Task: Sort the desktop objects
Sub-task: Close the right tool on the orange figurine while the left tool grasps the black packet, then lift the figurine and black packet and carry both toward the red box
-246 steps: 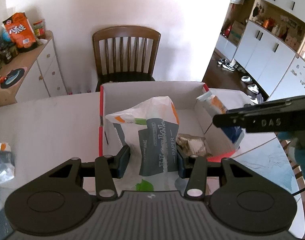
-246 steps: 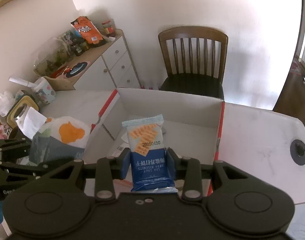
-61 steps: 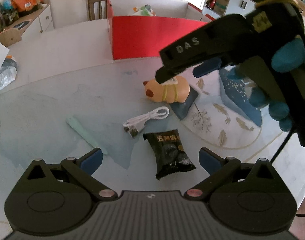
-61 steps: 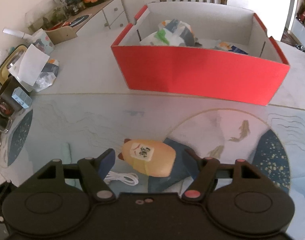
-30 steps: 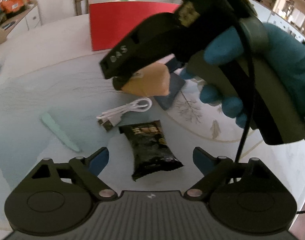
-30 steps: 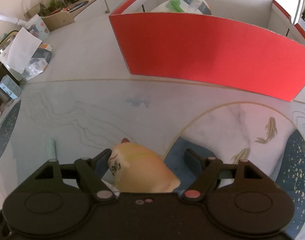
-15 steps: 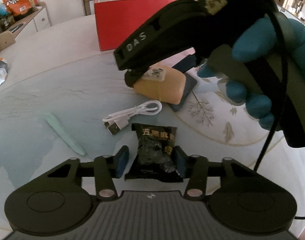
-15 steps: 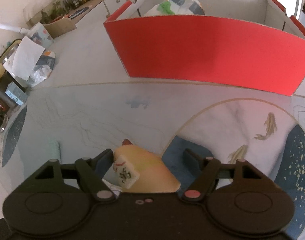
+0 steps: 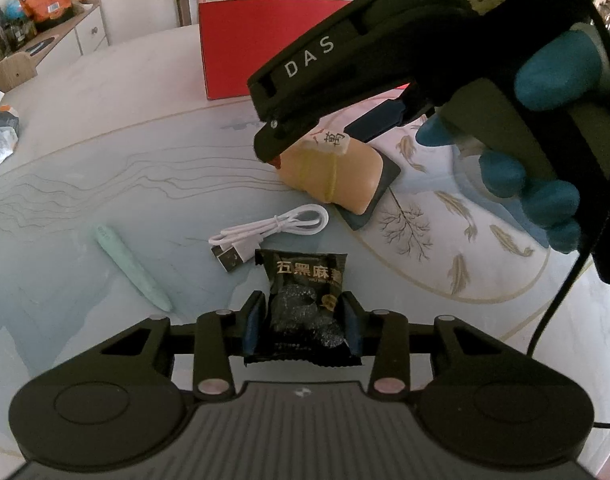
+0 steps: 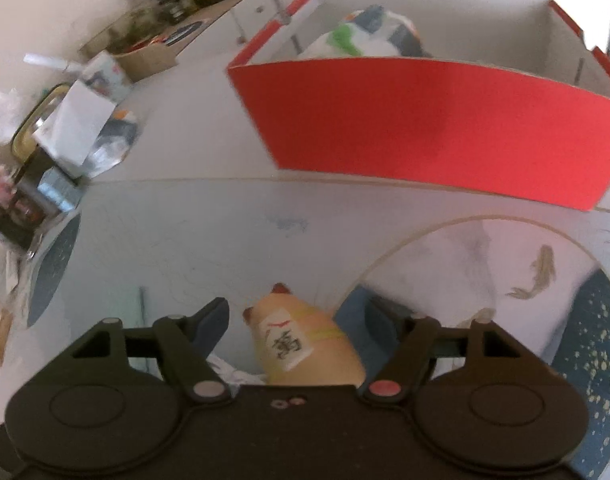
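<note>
My left gripper (image 9: 301,322) is shut on a black snack packet (image 9: 305,300) low over the table. My right gripper (image 10: 299,326) is open, its jaws standing on either side of a tan squishy toy (image 10: 305,346) with a white tag; the toy (image 9: 337,176) lies on the table in the left wrist view, under the right gripper (image 9: 345,80). A white USB cable (image 9: 273,230) and a pale green pen (image 9: 131,268) lie between them. The red box (image 10: 433,120) with bags inside stands behind.
A dark blue coaster (image 9: 375,196) lies under the toy. Clutter of paper, boxes and bags (image 10: 65,140) sits at the table's left. A chair (image 9: 189,0) and a sideboard (image 9: 57,40) with snacks stand beyond the table.
My left gripper closed on the black snack packet. My right gripper stayed open around the toy and shifted slightly; the toy turned so its tag faces up.
</note>
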`<state>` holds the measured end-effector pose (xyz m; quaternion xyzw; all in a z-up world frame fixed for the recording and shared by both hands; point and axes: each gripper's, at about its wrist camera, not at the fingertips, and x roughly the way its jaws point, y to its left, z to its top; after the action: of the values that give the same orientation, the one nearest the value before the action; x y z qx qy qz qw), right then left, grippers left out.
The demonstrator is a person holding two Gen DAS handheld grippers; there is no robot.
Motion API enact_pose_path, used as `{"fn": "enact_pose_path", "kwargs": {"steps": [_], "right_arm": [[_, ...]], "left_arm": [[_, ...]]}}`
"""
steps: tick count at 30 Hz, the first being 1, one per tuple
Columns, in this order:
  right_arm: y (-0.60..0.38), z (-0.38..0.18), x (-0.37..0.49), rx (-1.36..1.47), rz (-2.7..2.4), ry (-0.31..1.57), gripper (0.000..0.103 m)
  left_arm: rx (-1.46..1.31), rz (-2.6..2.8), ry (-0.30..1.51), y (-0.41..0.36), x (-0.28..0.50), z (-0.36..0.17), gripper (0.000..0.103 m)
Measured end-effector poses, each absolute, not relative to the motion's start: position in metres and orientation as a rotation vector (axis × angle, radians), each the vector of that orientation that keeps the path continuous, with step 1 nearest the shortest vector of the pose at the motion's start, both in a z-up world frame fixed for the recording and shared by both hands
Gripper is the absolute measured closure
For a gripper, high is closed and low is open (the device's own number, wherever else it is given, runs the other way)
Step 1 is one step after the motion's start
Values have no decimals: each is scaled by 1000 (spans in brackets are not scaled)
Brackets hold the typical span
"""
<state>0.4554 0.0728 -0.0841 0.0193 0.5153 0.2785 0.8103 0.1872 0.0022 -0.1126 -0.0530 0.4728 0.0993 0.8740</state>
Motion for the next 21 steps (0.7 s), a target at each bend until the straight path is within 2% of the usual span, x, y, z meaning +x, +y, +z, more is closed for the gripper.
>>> {"fn": "enact_pose_path", "kwargs": {"steps": [12, 13, 21], "right_arm": [[82, -95, 451, -35, 590, 1144, 31], [82, -95, 451, -44, 589, 1142, 47], [70, -88, 448, -30, 583, 1126, 52]], "left_arm": [[-120, 209, 988, 2, 190, -113, 64], [-121, 210, 988, 1, 190, -114, 64], [-132, 211, 979, 3, 190, -107, 67]]}}
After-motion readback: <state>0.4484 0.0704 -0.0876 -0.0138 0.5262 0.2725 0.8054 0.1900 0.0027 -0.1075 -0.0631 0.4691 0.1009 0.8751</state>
